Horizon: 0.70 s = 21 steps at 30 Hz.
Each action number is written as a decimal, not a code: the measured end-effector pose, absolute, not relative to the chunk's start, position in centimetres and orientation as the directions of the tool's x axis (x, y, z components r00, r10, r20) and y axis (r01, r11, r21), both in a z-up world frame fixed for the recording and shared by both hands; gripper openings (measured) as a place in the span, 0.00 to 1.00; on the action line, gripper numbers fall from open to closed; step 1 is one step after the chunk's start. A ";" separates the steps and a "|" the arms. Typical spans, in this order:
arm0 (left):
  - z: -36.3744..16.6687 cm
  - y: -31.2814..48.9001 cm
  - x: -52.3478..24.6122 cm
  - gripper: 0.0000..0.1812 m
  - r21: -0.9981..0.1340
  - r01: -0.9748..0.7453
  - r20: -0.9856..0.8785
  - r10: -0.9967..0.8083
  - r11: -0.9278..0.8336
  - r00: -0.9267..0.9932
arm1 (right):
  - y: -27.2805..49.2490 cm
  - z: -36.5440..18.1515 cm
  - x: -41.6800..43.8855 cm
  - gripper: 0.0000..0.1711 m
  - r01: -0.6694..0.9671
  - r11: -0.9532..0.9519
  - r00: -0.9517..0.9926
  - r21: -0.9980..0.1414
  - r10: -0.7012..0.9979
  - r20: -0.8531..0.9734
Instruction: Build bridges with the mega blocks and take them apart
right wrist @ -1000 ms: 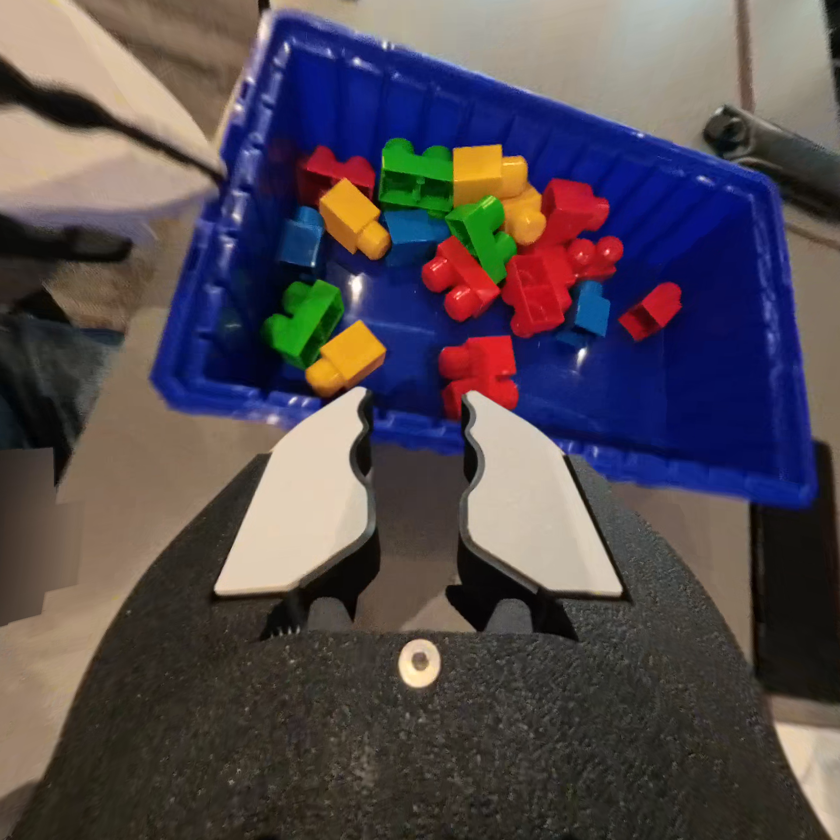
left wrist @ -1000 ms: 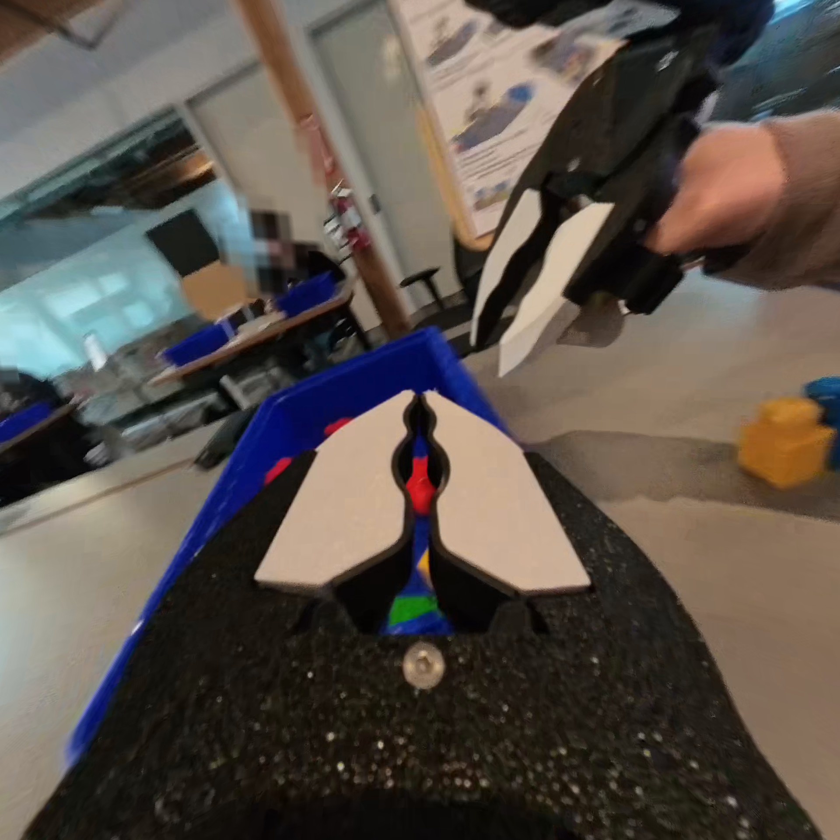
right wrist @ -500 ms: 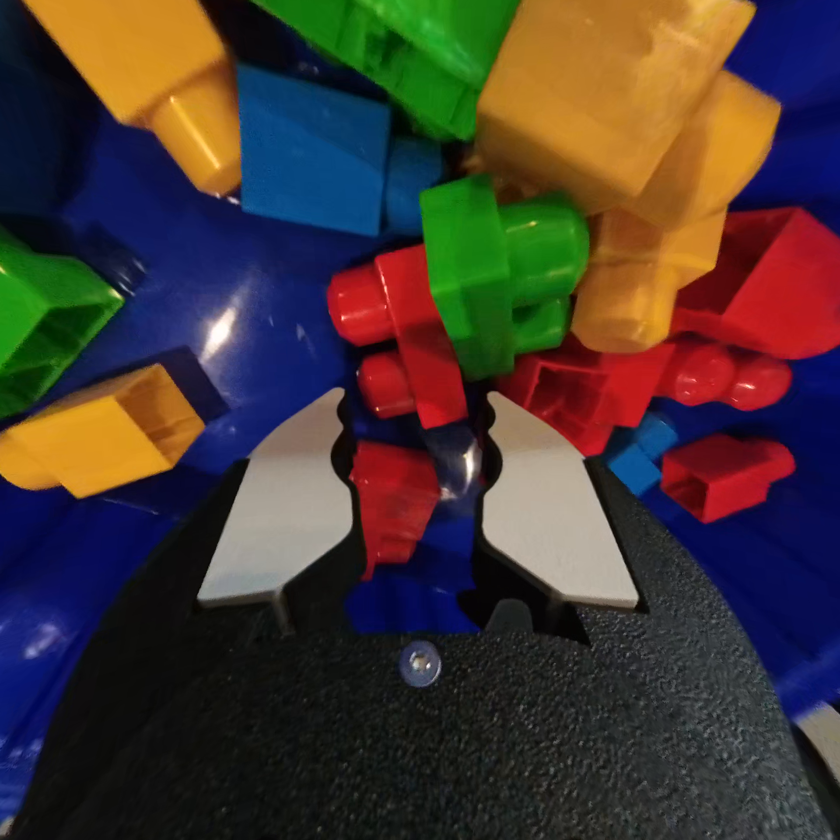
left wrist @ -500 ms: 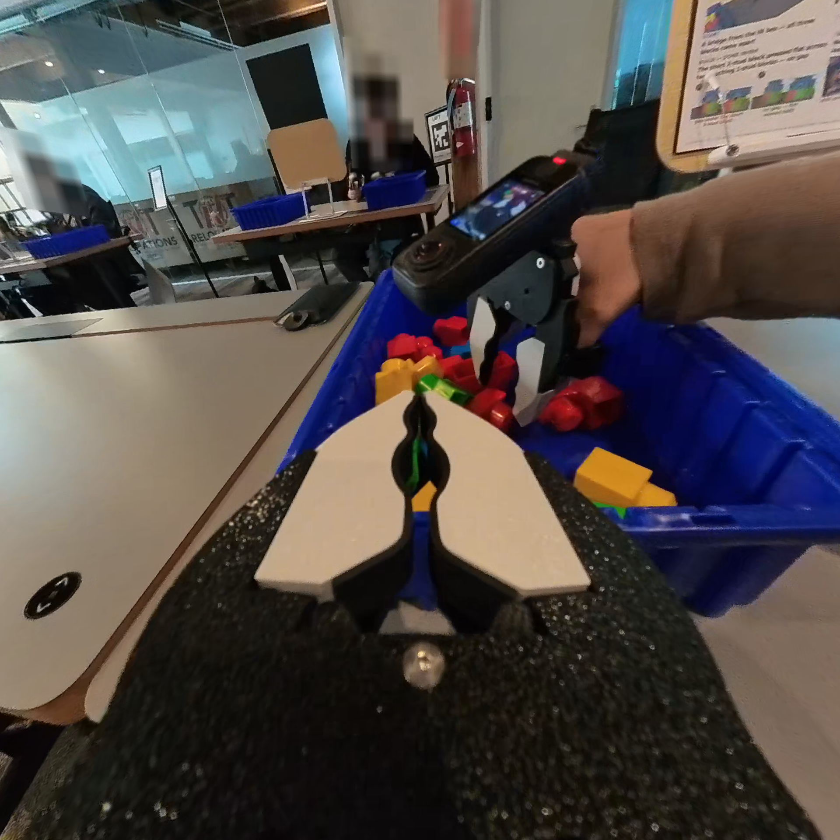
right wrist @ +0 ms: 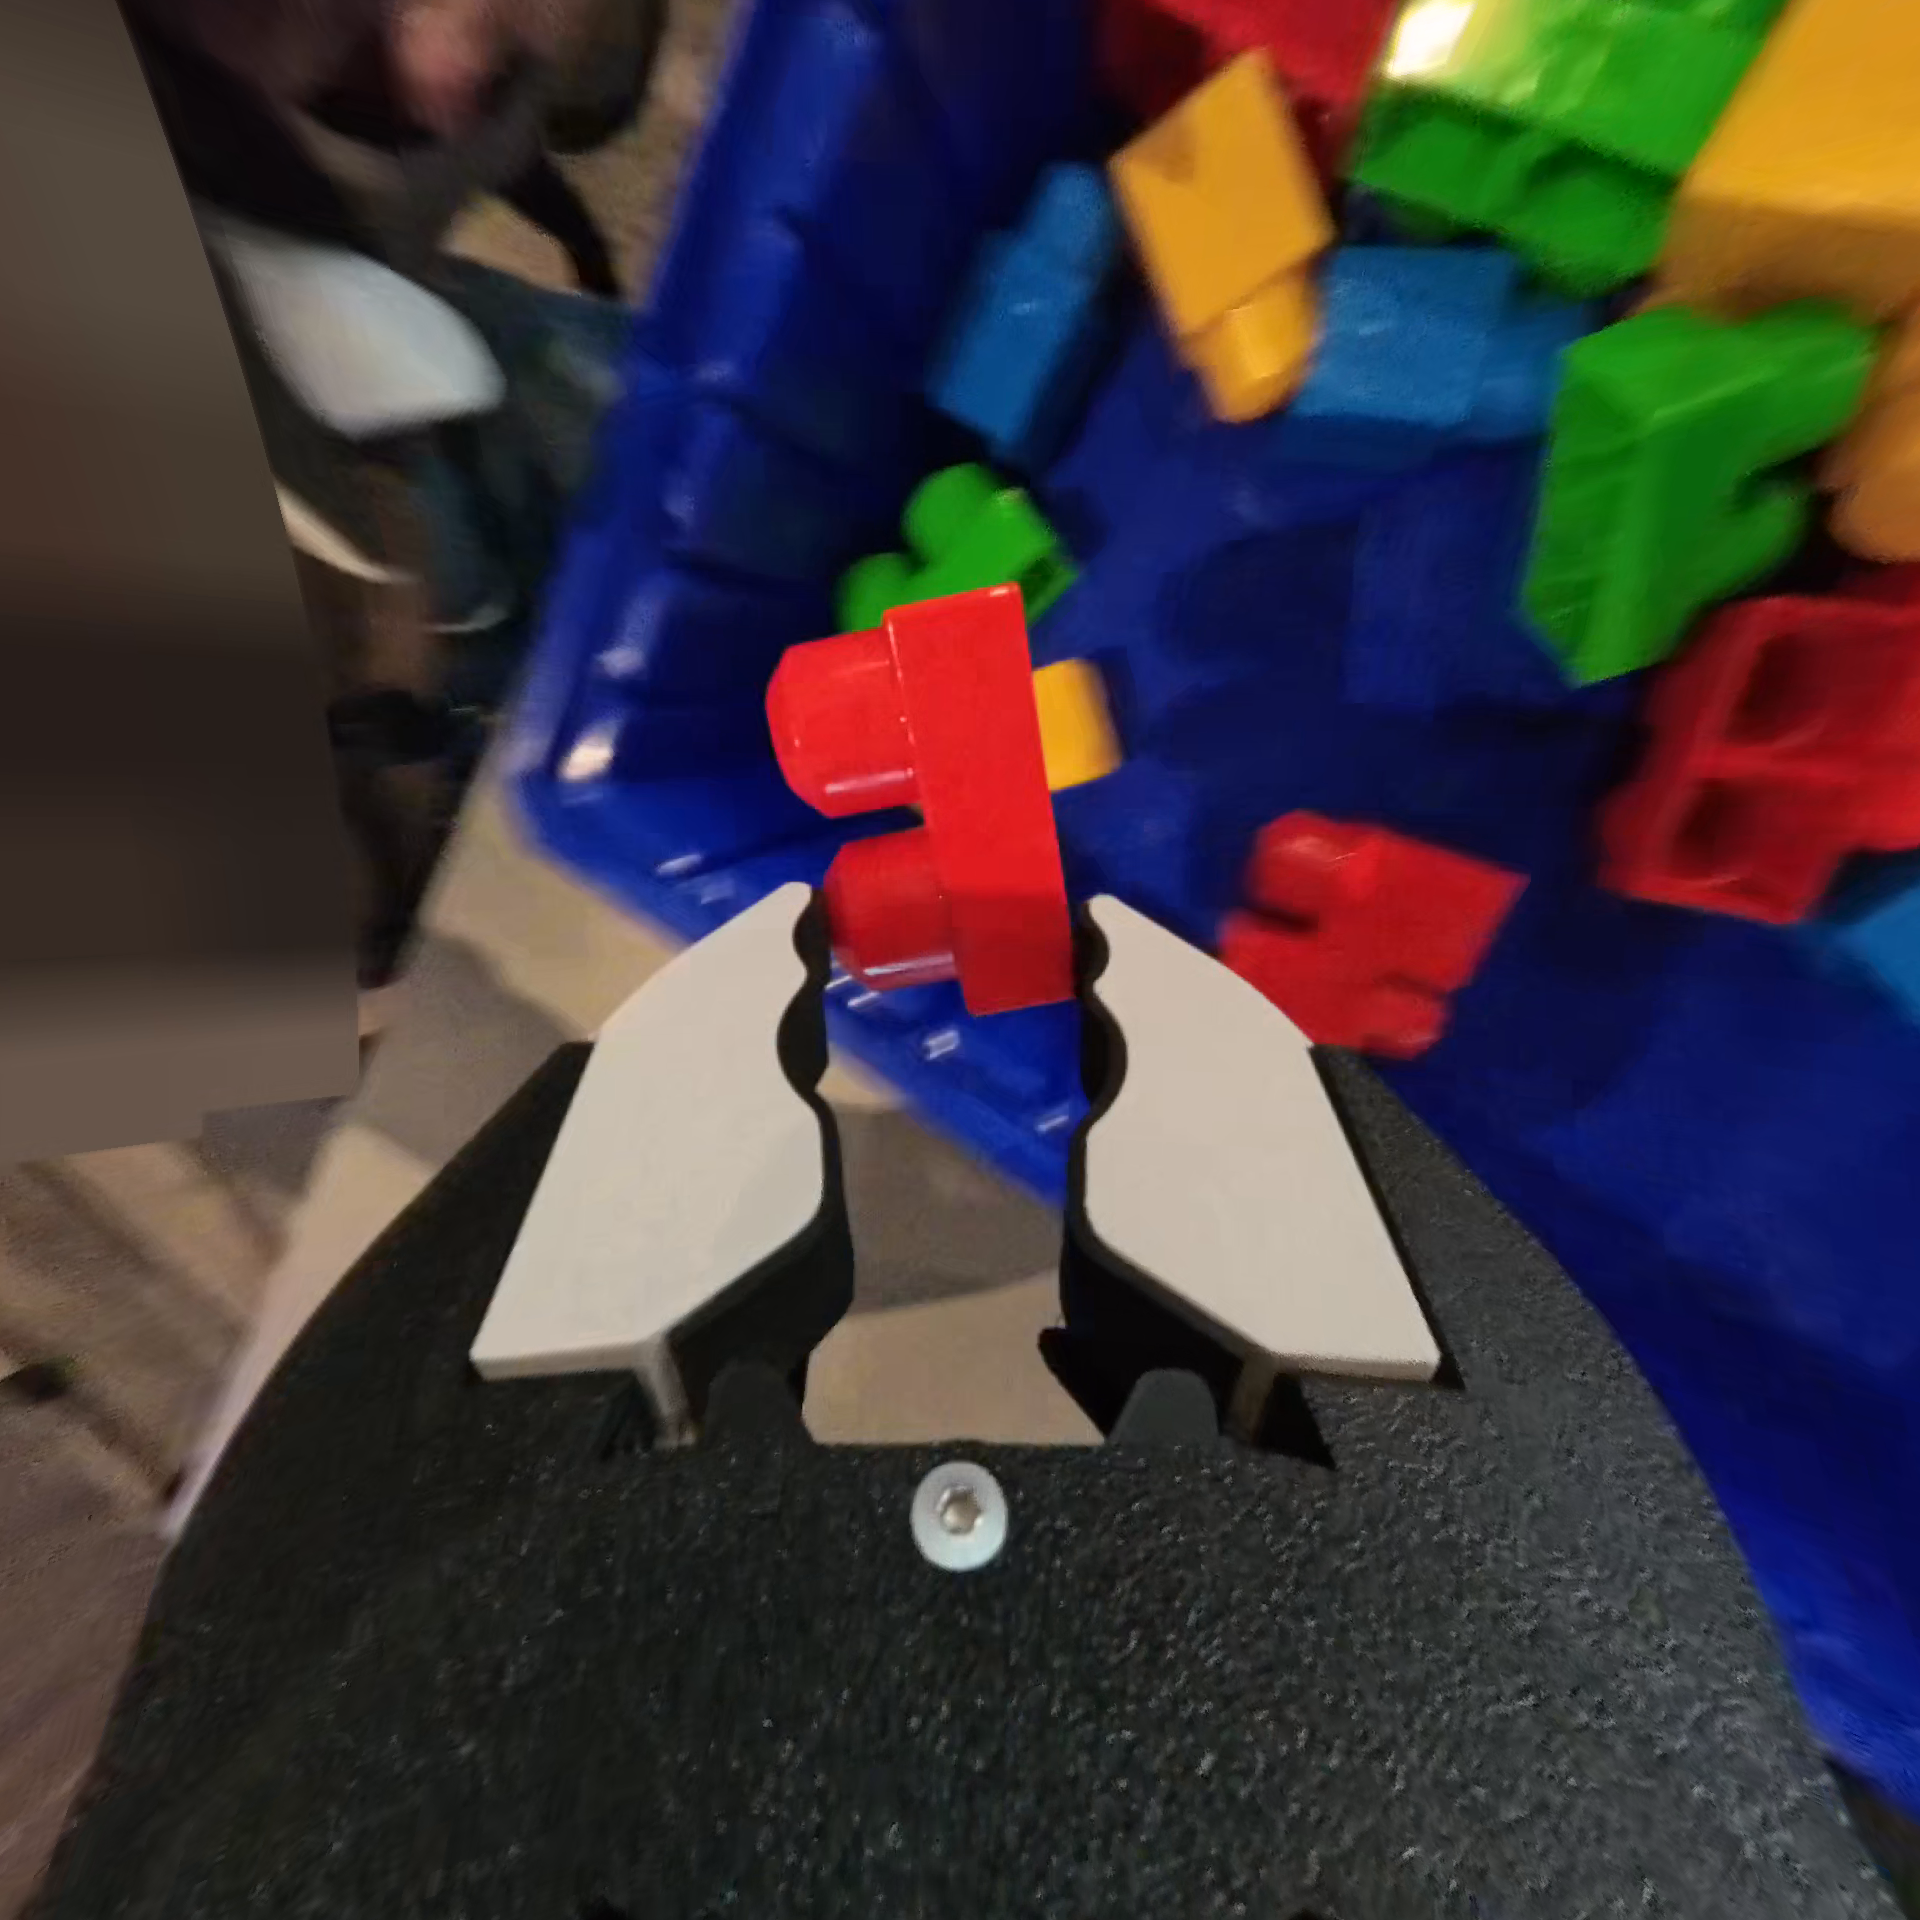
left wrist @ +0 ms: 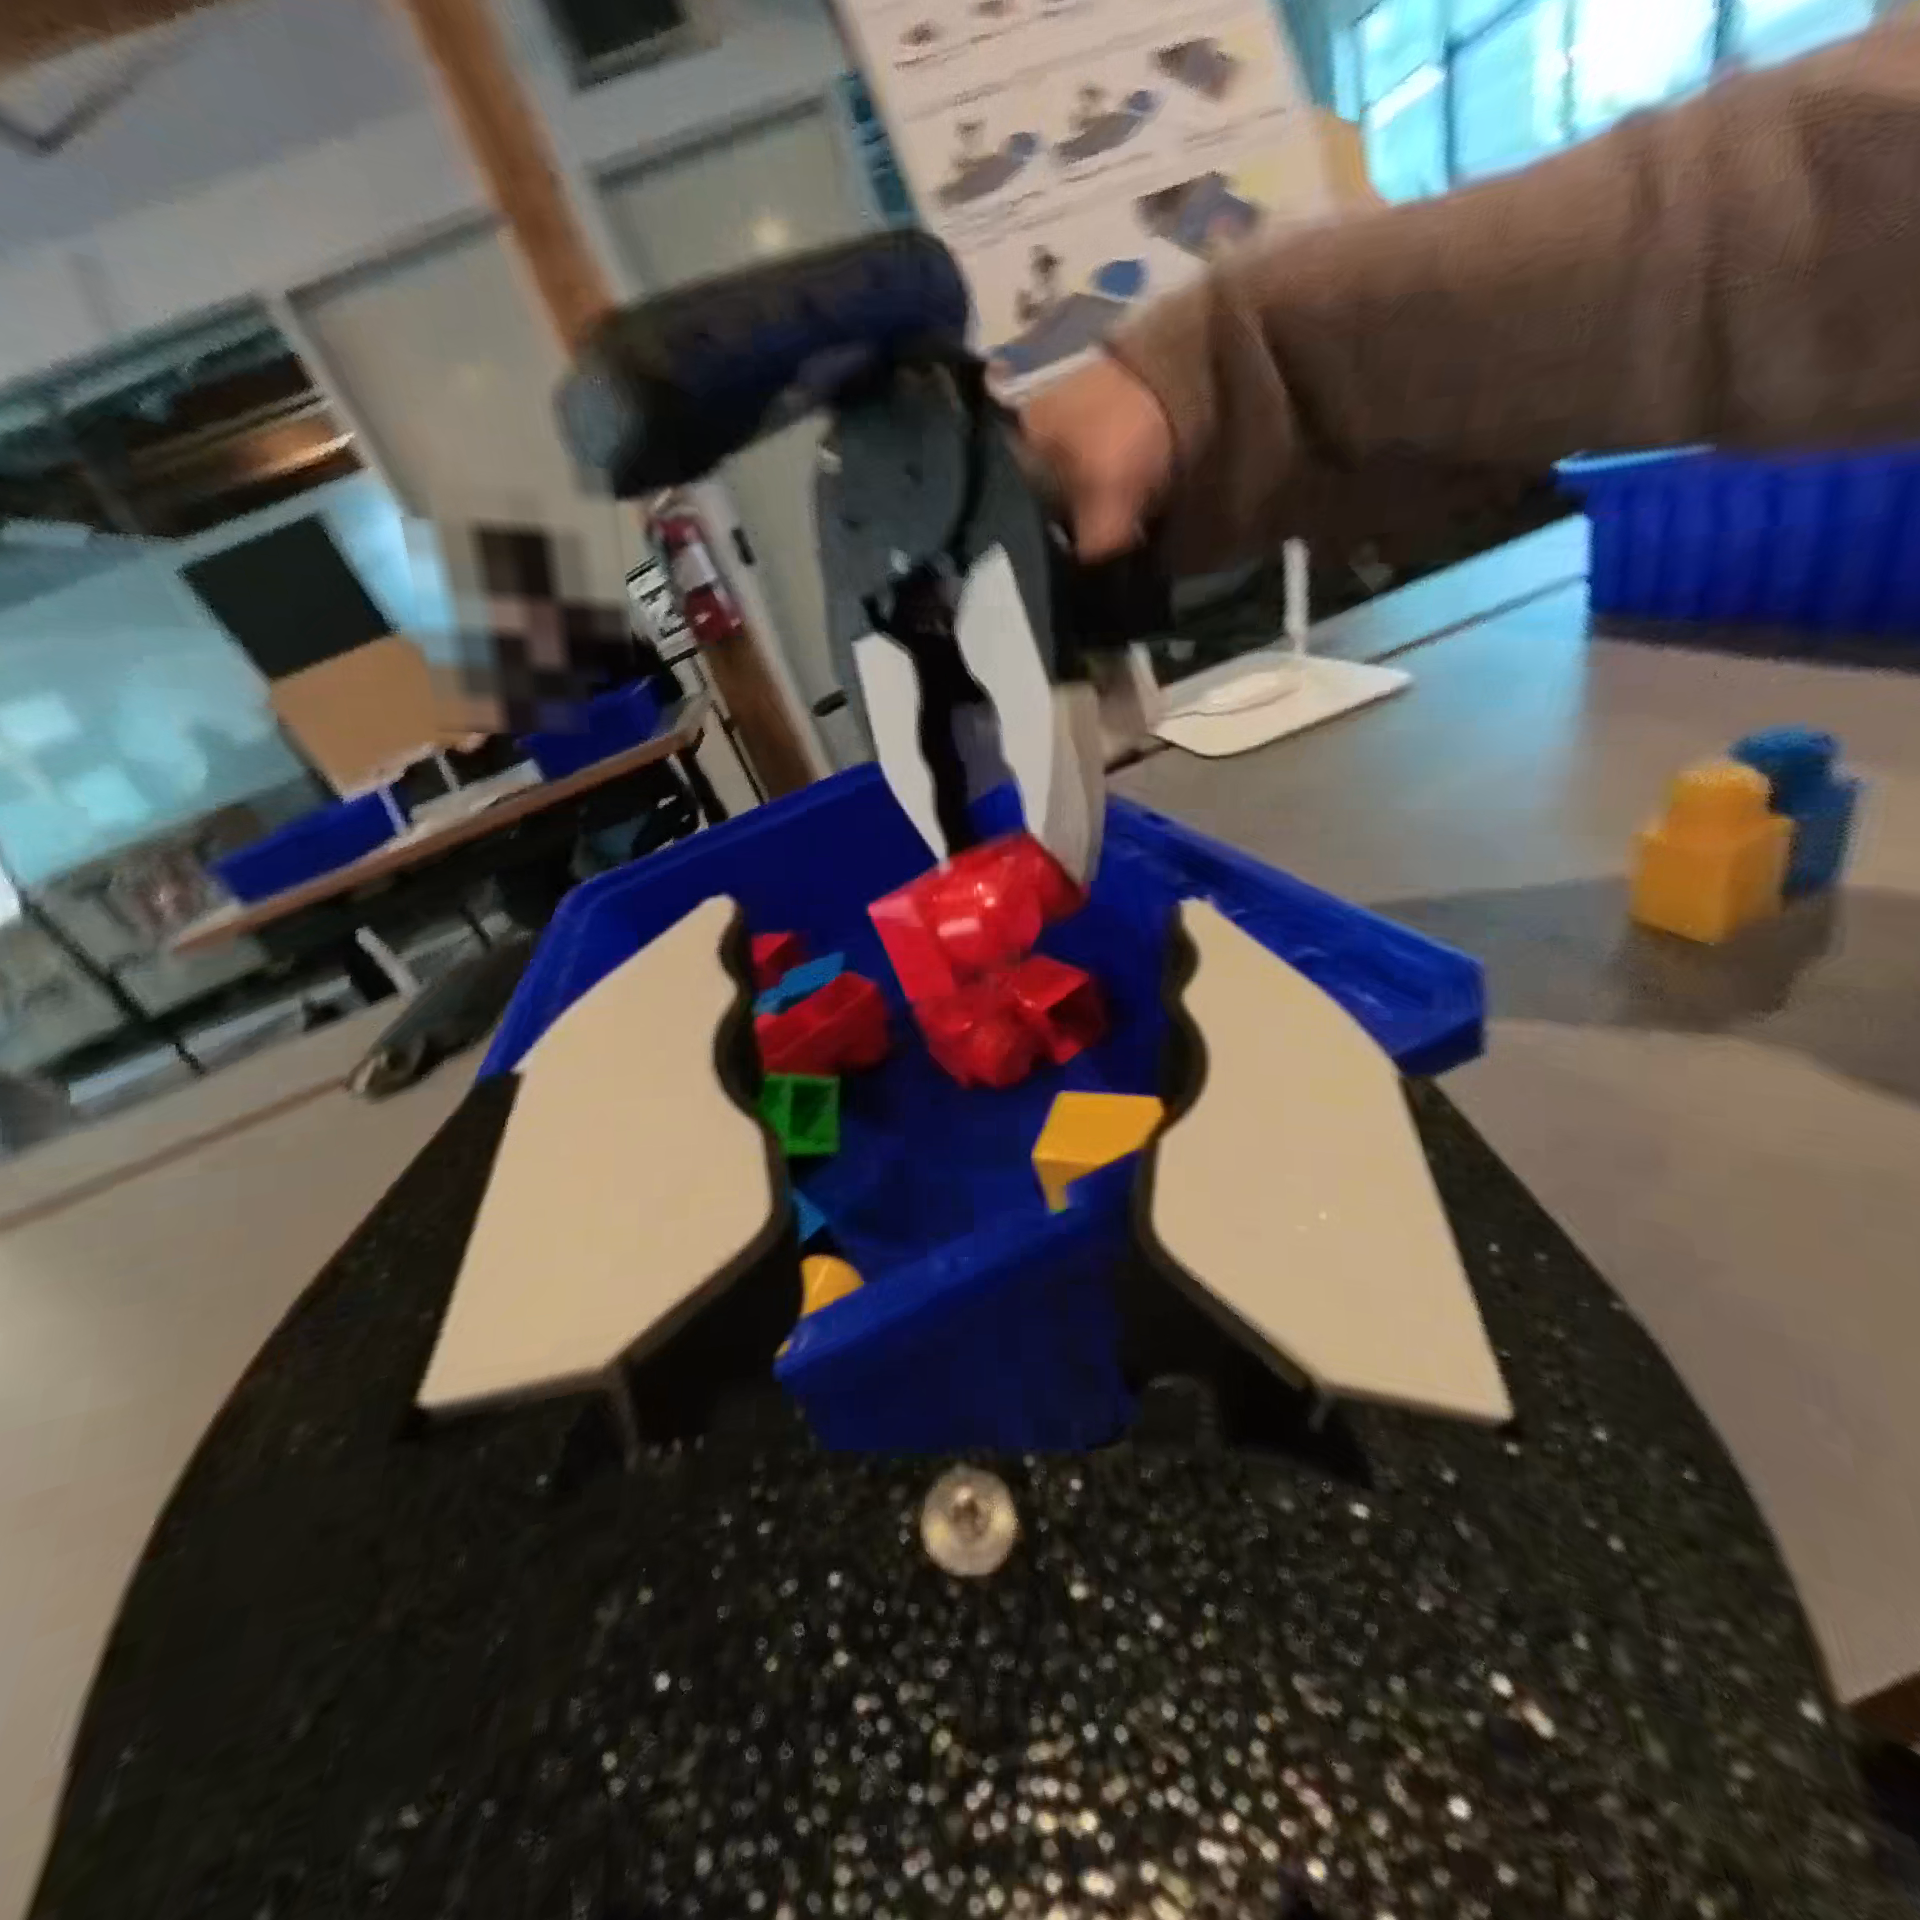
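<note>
My right gripper (right wrist: pixel 951 925) is shut on a red two-stud block (right wrist: pixel 956 790) and holds it above the blue bin (right wrist: pixel 727 436). The left wrist view shows the same gripper (left wrist: pixel 1013 847) with the red block (left wrist: pixel 987 966) hanging over the bin (left wrist: pixel 956 1340). My left gripper (left wrist: pixel 961 935) is open and empty, its fingers either side of the bin's near corner. Several red, green, yellow and blue blocks lie loose in the bin.
A yellow block (left wrist: pixel 1709 857) and a blue block (left wrist: pixel 1808 795) stand together on the grey table at the right. Another blue bin (left wrist: pixel 1745 540) stands at the far right. A person's sleeve and hand (left wrist: pixel 1101 468) hold the right gripper.
My right gripper went down into the bin, shut on the red block and lifted it clear. My left gripper has opened wide.
</note>
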<state>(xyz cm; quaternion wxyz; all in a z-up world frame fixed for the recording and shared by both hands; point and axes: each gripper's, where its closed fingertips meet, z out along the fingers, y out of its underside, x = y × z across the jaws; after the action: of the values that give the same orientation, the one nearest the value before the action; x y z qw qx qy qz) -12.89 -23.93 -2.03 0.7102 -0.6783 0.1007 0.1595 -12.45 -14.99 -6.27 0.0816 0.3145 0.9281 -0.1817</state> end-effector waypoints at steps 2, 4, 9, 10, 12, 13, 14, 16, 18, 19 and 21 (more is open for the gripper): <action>-1.9 -22.9 -10.5 0.46 -0.871 -0.490 -0.487 0.073 0.034 0.870 | -15.5 -4.1 -9.1 0.26 0.650 0.716 -0.750 -0.254 0.550 -0.369; -1.5 -22.0 -7.9 0.47 -0.795 -0.604 -0.600 0.074 0.063 0.797 | -16.0 -2.7 -6.0 0.26 0.673 0.711 -0.713 -0.205 0.549 -0.436; -1.5 -19.3 -2.7 0.42 -0.618 -0.782 -0.781 0.056 0.076 0.622 | -17.3 -1.6 1.0 0.26 0.696 0.711 -0.634 -0.101 0.541 -0.553; -1.8 -18.7 -2.1 0.41 -0.583 -0.810 -0.809 0.054 0.061 0.586 | -17.4 -1.7 2.2 0.26 0.697 0.711 -0.625 -0.092 0.540 -0.564; -2.1 -17.9 -0.7 0.39 -0.544 -0.837 -0.836 0.051 0.063 0.547 | -17.7 -1.7 4.0 0.26 0.708 0.700 -0.608 -0.091 0.539 -0.583; -2.1 -17.7 0.3 0.36 -0.529 -0.845 -0.844 0.050 0.083 0.533 | -17.8 -1.8 4.7 0.26 0.716 0.692 -0.602 -0.096 0.541 -0.587; -2.1 -17.6 1.3 0.29 -0.510 -0.853 -0.855 0.048 0.109 0.517 | -17.8 -1.8 5.4 0.26 0.722 0.685 -0.599 -0.101 0.544 -0.588; -2.3 -17.2 2.8 0.23 -0.487 -0.863 -0.868 0.033 0.135 0.495 | -17.4 -2.1 6.6 0.26 0.730 0.675 -0.598 -0.105 0.556 -0.577; -2.6 -16.7 3.6 0.22 -0.501 -0.855 -0.863 -0.004 0.136 0.505 | -17.1 -2.4 7.5 0.26 0.756 0.642 -0.582 -0.127 0.571 -0.579; -2.8 -16.6 4.0 0.22 -0.520 -0.842 -0.853 -0.029 0.140 0.522 | -17.0 -2.5 7.8 0.26 0.771 0.619 -0.573 -0.147 0.573 -0.586; -2.9 -16.3 4.7 0.22 -0.566 -0.811 -0.824 -0.073 0.146 0.562 | -16.9 -2.3 8.2 0.26 0.801 0.558 -0.562 -0.217 0.575 -0.595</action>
<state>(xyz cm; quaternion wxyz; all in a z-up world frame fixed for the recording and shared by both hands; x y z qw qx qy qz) 4.66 -16.29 -2.91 0.6579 -0.5901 0.3746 0.2803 8.20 -16.90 -2.35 0.2360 0.4043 0.8506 -0.2395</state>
